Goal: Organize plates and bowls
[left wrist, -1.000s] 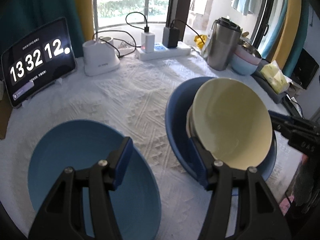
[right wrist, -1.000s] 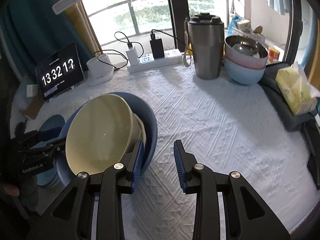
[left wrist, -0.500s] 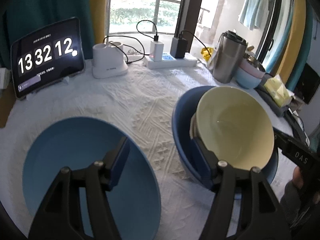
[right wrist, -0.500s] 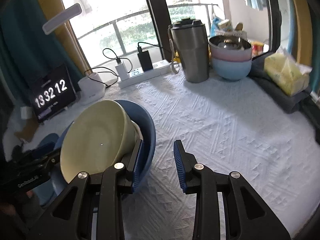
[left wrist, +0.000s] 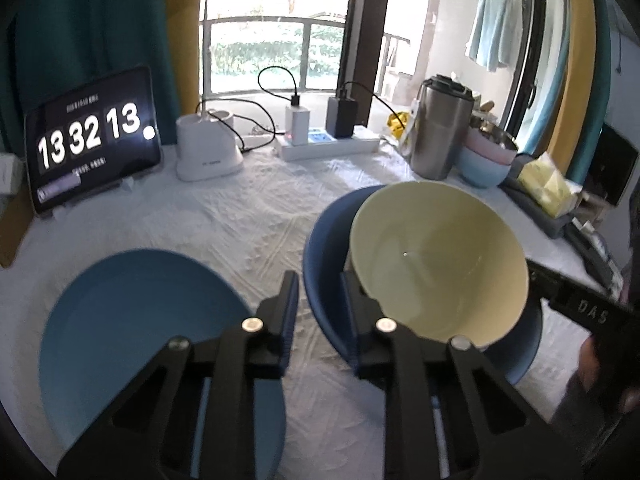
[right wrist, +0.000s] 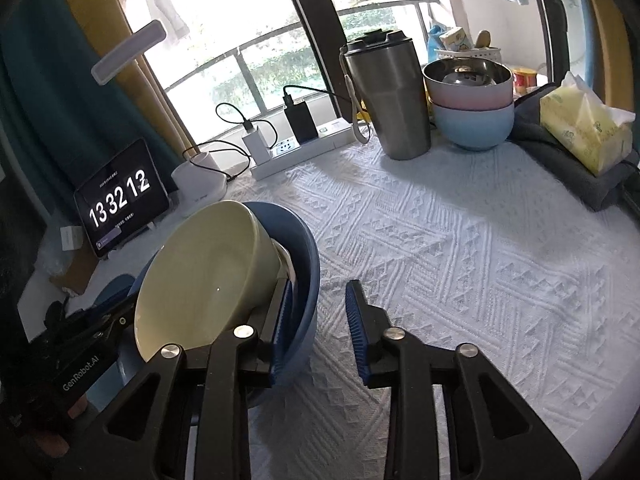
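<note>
A dark blue bowl [left wrist: 324,240] sits on the white cloth with a cream bowl [left wrist: 436,264] leaning tilted inside it. My left gripper [left wrist: 320,312] is shut on the dark blue bowl's left rim, one finger outside and one inside. From the other side, the dark blue bowl [right wrist: 308,248] has its right rim between the jaws of my right gripper [right wrist: 320,312]. These jaws are closing, with a gap still showing at the outer pad. The cream bowl [right wrist: 208,272] faces left there. A light blue plate [left wrist: 132,340] lies flat left of the bowls.
Along the back stand a tablet clock [left wrist: 92,140], a white charger base [left wrist: 208,152], a power strip [left wrist: 328,148], a steel tumbler [right wrist: 388,100] and stacked pink and blue bowls [right wrist: 472,116]. A yellow tissue pack [right wrist: 584,128] lies on grey cloth at the right.
The left jaws have gone from wide open to shut on the dark blue bowl's rim. The right jaws have narrowed around the opposite rim. Both views have tipped up slightly.
</note>
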`<action>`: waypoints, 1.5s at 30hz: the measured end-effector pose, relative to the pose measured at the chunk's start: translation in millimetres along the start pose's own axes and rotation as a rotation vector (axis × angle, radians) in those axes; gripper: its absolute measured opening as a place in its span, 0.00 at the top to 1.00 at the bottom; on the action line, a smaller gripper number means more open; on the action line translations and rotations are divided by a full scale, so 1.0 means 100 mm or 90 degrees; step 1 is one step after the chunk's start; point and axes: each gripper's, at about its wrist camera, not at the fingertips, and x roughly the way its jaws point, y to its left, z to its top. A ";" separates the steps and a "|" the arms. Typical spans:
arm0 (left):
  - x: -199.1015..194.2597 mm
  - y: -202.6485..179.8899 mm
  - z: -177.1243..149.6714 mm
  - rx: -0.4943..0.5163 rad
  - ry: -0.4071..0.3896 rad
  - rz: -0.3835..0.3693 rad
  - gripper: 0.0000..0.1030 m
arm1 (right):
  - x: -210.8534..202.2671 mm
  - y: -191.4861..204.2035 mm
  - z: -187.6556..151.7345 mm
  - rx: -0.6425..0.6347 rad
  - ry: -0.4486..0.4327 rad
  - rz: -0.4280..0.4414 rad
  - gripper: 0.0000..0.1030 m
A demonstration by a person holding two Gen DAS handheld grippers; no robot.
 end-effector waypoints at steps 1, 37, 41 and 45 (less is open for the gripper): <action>0.01 0.02 0.00 -0.008 0.003 -0.008 0.80 | 0.00 0.00 -0.01 0.010 -0.005 0.005 0.79; -0.17 -0.08 -0.04 -0.031 -0.045 -0.053 0.83 | -0.16 0.05 -0.04 0.019 -0.055 -0.039 0.88; -0.24 -0.07 -0.02 -0.033 -0.055 -0.056 0.83 | -0.21 0.07 -0.02 0.017 -0.059 -0.037 0.88; -0.29 -0.06 0.00 -0.035 -0.062 -0.058 0.83 | -0.26 0.10 0.00 0.013 -0.061 -0.035 0.88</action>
